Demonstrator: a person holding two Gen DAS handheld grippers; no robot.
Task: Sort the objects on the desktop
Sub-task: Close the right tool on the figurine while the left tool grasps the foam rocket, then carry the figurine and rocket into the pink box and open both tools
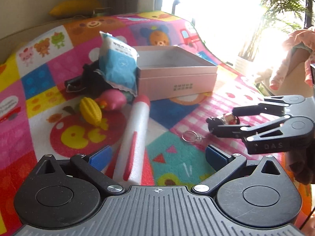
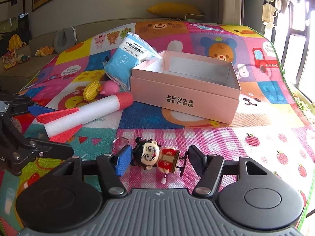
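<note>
A small doll keychain [image 2: 157, 158] with black hair and a red dress lies on the mat between the fingers of my right gripper [image 2: 160, 160], which is open around it; its head touches or nearly touches the blue pad. Its metal ring [image 1: 189, 136] lies beside it. In the left wrist view the right gripper [image 1: 222, 123] straddles the doll [image 1: 228, 118]. My left gripper [image 1: 157, 156] is open and empty over the tail of a white and red foam rocket [image 1: 135, 133], which also shows in the right wrist view [image 2: 88, 114]. An open pink box [image 2: 185, 88] stands beyond, empty.
A blue and white cotton pack [image 2: 132, 59] leans on the box's left side. A yellow toy corn [image 2: 91, 90] and a pink toy [image 2: 110, 87] lie near the rocket's tip. A black object [image 1: 88, 78] lies behind the pack. The colourful play mat [image 2: 256, 133] covers the surface.
</note>
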